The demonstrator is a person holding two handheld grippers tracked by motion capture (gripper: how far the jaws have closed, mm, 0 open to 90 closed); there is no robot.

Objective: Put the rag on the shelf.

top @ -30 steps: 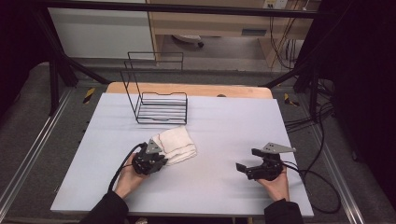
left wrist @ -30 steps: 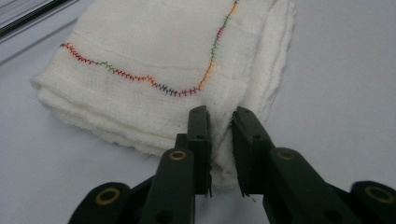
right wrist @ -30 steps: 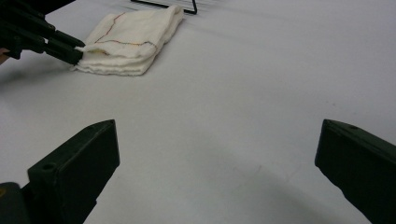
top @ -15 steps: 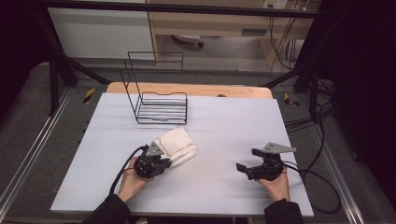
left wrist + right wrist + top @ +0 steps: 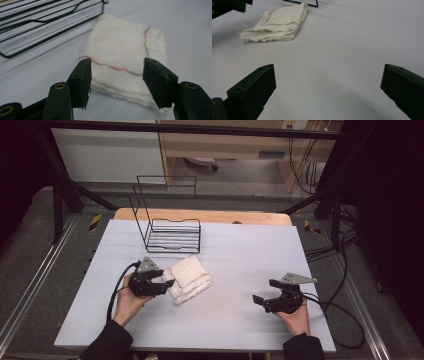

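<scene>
**Cloth released beside the rack**

We start with the worktop, pale and broad across the middle of the high view. Toward its upper left stands the black wire rack. Just below the rack, centre-left, lies the folded white cloth, flat and apart from the wire. Our left tongs sit at its left edge; their jaws have just been opening and now stand clear of the fabric, gripping nothing. We judge the cloth set down. Our right tongs, lower right, gape wide and empty.
</scene>
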